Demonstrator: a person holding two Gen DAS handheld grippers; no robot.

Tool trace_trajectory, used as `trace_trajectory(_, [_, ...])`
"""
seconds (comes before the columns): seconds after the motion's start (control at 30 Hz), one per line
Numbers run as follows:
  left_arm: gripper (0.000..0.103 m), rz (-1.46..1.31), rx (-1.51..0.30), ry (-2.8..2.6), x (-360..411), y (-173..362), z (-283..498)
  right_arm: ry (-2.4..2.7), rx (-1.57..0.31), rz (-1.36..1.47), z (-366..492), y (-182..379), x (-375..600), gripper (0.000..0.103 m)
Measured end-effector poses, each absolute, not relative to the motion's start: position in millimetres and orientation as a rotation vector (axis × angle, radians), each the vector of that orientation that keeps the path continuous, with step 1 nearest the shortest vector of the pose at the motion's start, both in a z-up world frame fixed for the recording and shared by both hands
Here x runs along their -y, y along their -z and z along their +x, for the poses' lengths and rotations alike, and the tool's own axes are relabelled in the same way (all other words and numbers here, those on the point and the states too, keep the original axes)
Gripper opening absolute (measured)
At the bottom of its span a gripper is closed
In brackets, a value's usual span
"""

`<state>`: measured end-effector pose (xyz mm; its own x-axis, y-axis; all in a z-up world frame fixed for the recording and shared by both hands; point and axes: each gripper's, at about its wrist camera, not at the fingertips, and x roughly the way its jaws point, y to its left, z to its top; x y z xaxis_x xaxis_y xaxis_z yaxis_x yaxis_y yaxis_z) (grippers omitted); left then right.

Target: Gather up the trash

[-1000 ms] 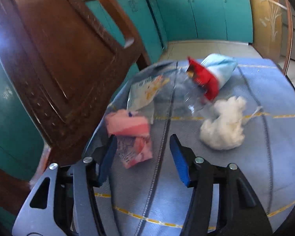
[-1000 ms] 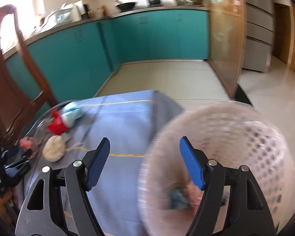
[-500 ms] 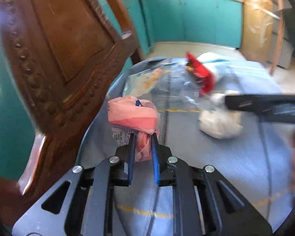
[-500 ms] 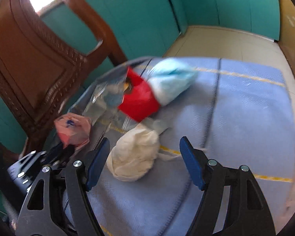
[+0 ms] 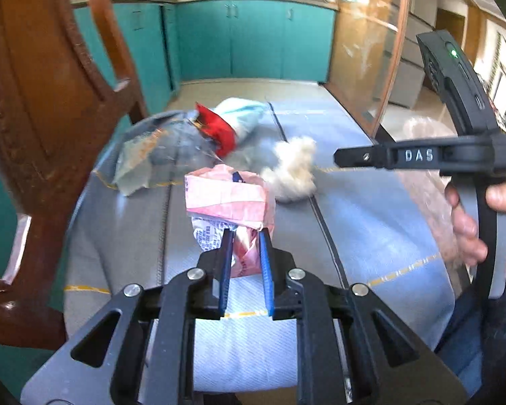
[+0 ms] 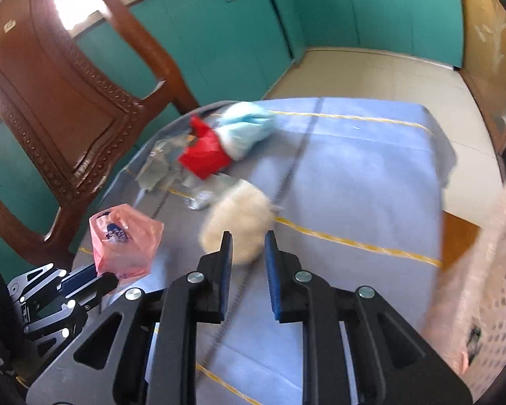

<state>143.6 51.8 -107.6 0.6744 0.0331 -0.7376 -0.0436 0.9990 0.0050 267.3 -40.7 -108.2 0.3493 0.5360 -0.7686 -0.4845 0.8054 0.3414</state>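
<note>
My left gripper (image 5: pixel 246 248) is shut on a crumpled pink wrapper (image 5: pixel 226 195), held just above the blue tablecloth (image 5: pixel 371 222). The right wrist view shows the same pink wrapper (image 6: pixel 124 243) in the left gripper (image 6: pixel 99 276) at the lower left. My right gripper (image 6: pixel 248 246) has its jaws closed on a fluffy white paper wad (image 6: pixel 236 212), which is blurred. Seen from the left, the right gripper (image 5: pixel 337 159) comes in sideways and touches the white wad (image 5: pixel 293 168). A hand (image 5: pixel 469 222) holds its handle.
A red and light-blue packet (image 6: pixel 219 148) and a clear plastic wrapper (image 6: pixel 165 168) lie farther back on the cloth. A carved wooden chair (image 6: pixel 67 101) stands close on the left. A pale perforated basket (image 6: pixel 485 270) sits at the right edge. Teal cabinets line the far wall.
The left gripper closed on the pink wrapper and lifted it off the cloth. The right gripper swung from the basket over to the white wad and closed on it.
</note>
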Motion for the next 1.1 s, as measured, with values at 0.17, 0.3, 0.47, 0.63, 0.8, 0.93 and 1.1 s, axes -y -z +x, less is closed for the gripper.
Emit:
trace_trajectory(0.17, [0.044, -0.064, -0.845, -0.046, -57.7, 112.5, 141.8, -0.573, -0.993, 0.003, 264.8, 110.8, 48.9, 0.030])
trace_trajectory(0.3, [0.057, -0.103, -0.832, -0.078, -68.5, 111.7, 140.3, -0.604, -0.902, -0.009, 257.8, 99.5, 32.0, 0.062])
trace_trajectory(0.47, [0.066, -0.145, -0.886, -0.079, -70.1, 119.9, 141.1, -0.657, -0.870, 0.051, 266.3, 101.6, 2.1, 0.076])
trace_trajectory(0.63, [0.071, -0.136, -0.889, -0.079, -70.4, 121.5, 135.1, -0.591, -0.956, -0.058, 278.8, 134.5, -30.8, 0.076])
trace_trajectory(0.8, [0.080, -0.138, -0.881, -0.070, -71.8, 121.7, 140.1, -0.618, -0.976, -0.082, 275.9, 143.0, -32.1, 0.050])
trace_trajectory(0.93, [0.084, -0.115, -0.888, -0.068, -64.8, 127.8, 151.4, -0.594, -0.945, -0.036, 274.1, 130.7, -12.4, 0.044])
trace_trajectory(1.1, [0.088, -0.048, -0.883, -0.071, -48.5, 131.8, 162.6, -0.554, -0.911, 0.058, 274.5, 109.2, 32.4, 0.044])
